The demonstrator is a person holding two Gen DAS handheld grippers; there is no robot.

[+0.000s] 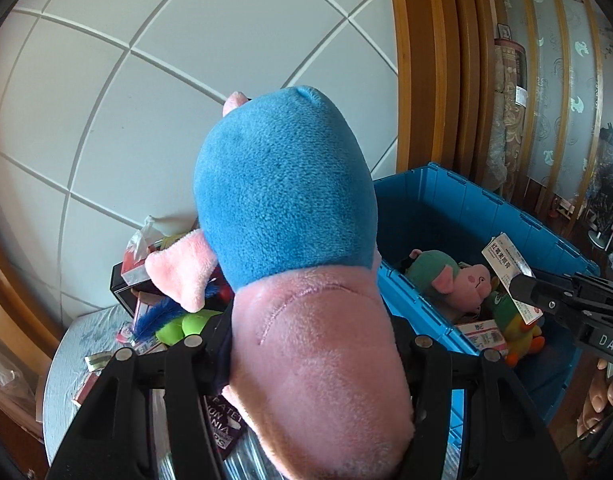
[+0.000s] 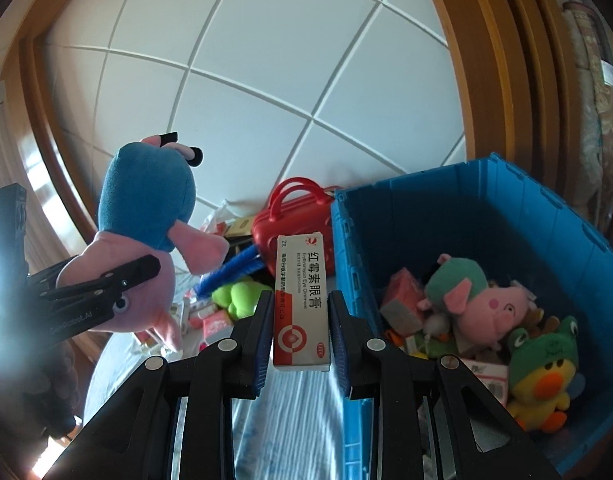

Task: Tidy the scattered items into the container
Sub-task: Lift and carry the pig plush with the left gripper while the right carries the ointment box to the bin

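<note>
My left gripper point(image 1: 310, 344) is shut on a plush pig point(image 1: 290, 216) with a blue body and pink head, which fills the middle of the left wrist view. The right wrist view shows that plush pig point(image 2: 146, 208) held up at the left, the left gripper point(image 2: 118, 280) clamped at its head. My right gripper point(image 2: 300, 316) is shut on a white and red ointment box point(image 2: 302, 300), held upright beside the blue crate point(image 2: 486, 208). From the left wrist view, the right gripper point(image 1: 522, 288) holds the ointment box point(image 1: 506, 268) over the blue crate point(image 1: 466, 208).
In the crate lie a pink pig plush in green point(image 2: 482, 300), a yellow duck with a frog hat point(image 2: 542, 376) and small boxes. On the cloth-covered table point(image 2: 298, 408) sit a red mini suitcase point(image 2: 294, 220), a blue brush point(image 2: 234, 268), a green plush point(image 2: 238, 296) and packets.
</note>
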